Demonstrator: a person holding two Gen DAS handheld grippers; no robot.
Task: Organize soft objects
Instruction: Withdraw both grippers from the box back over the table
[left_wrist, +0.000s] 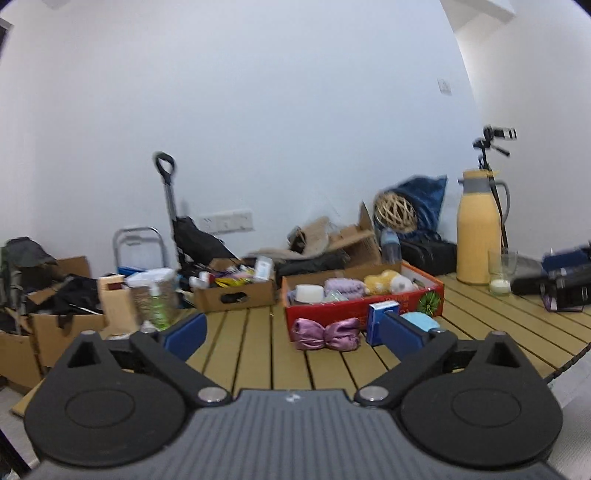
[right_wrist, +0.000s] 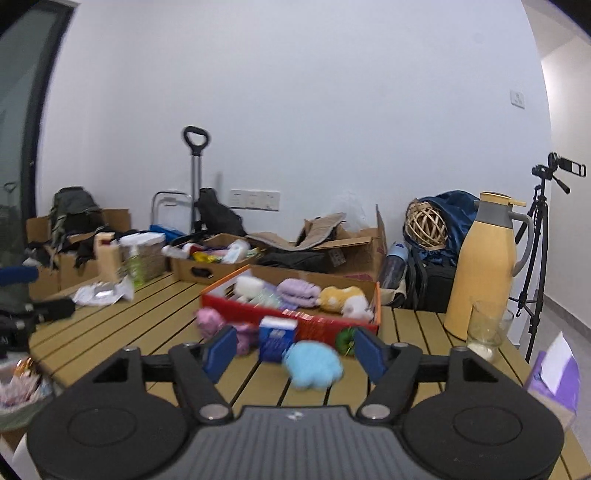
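- Left gripper (left_wrist: 293, 334): the jaws are seen spread wide, with nothing between the blue pads; only bare slats of the wooden table (left_wrist: 251, 354) lie in the gap.
- Pink satin soft item (left_wrist: 327, 333): it is laid on the table, just in front of the near wall of the red cardboard box (left_wrist: 343, 308) and apparently touching it.
- Blue carton (left_wrist: 382, 314): it is stood upright against the same wall, to the right of the pink item, and is partly hidden by the left gripper's right pad.
- Box contents: a white roll (left_wrist: 309, 293), a lilac knitted piece (left_wrist: 343, 287) and a yellow-and-white plush toy (left_wrist: 388, 282) are placed side by side inside the box.
- Light blue plush piece (right_wrist: 313, 363): it is shown on the table in front of the carton, blurred, lying between the pads of the right gripper (right_wrist: 295, 352) without contact on either side.
- Right gripper: the jaws are held apart and nothing is pinched.
- Yellow thermos jug (right_wrist: 487, 266): it is stood upright on the table to the right of the box, with a clear glass (right_wrist: 485, 328) just before it.
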